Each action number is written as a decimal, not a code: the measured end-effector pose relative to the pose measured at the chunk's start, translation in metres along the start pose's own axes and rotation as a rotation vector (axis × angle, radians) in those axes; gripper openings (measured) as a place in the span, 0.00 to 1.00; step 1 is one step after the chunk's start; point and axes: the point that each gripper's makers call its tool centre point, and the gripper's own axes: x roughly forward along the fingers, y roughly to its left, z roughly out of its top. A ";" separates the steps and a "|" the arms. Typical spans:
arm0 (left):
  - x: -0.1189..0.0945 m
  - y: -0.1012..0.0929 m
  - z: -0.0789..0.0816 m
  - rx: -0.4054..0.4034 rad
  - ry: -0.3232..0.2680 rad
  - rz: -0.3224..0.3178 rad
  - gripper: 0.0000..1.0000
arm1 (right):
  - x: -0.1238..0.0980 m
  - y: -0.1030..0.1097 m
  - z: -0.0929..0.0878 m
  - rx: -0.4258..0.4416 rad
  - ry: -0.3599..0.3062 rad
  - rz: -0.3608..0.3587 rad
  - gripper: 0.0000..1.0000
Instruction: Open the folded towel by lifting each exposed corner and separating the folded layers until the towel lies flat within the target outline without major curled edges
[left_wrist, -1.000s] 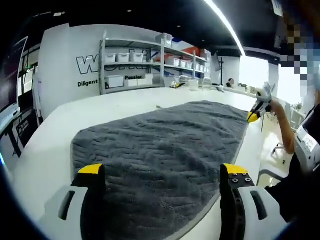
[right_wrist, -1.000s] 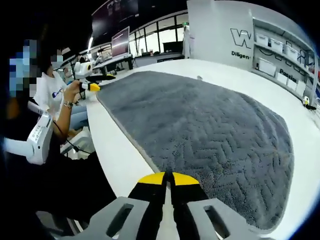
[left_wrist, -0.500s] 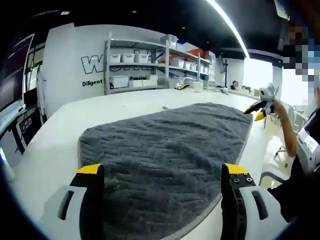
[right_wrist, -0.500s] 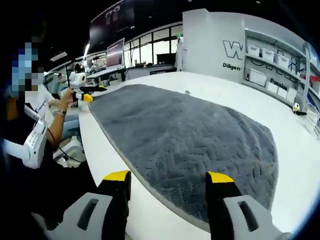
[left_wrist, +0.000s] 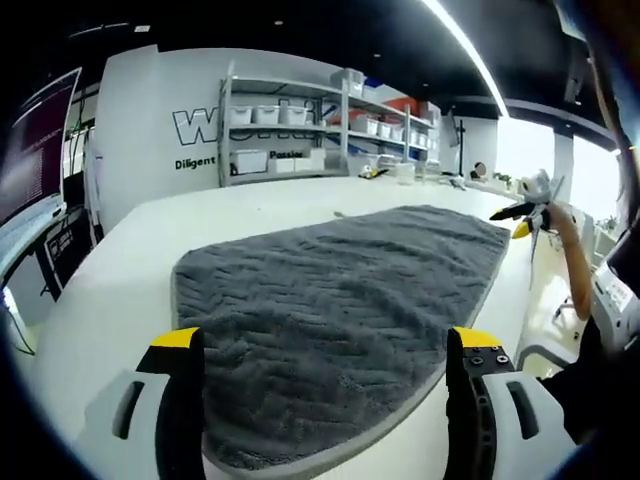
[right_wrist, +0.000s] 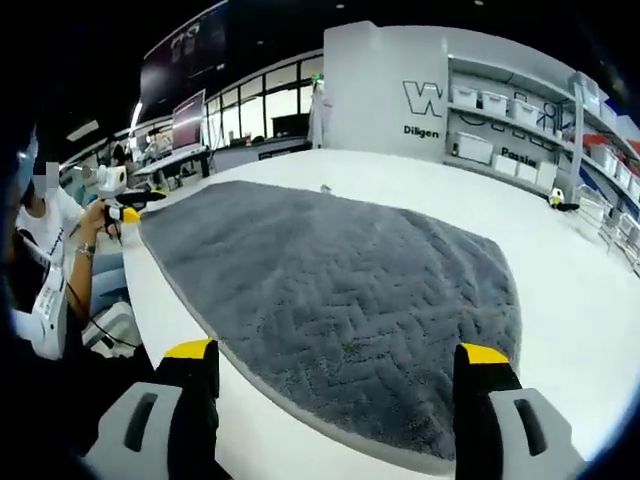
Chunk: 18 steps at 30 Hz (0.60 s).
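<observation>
White table (left_wrist: 110, 270), shelves (left_wrist: 300, 125) with bins (left_wrist: 250, 160)

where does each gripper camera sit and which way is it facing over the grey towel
Left gripper view: rides the left gripper, jaws open, looking along the grey herringbone-textured towel toward the far right gripper and the person's forearm.
Right gripper view: rides the right gripper, jaws open, facing back toward the person.
Shared: towel, white table, wall shelves.
</observation>
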 end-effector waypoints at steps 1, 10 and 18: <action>-0.001 0.000 -0.001 -0.001 0.000 0.004 0.99 | -0.001 -0.002 0.000 0.008 -0.002 -0.004 0.99; -0.004 0.003 -0.003 -0.030 0.000 0.003 0.99 | -0.006 -0.010 0.000 0.047 -0.014 -0.038 0.99; -0.006 0.006 -0.006 -0.021 0.006 0.016 0.99 | -0.008 -0.012 0.004 0.044 -0.025 -0.053 0.99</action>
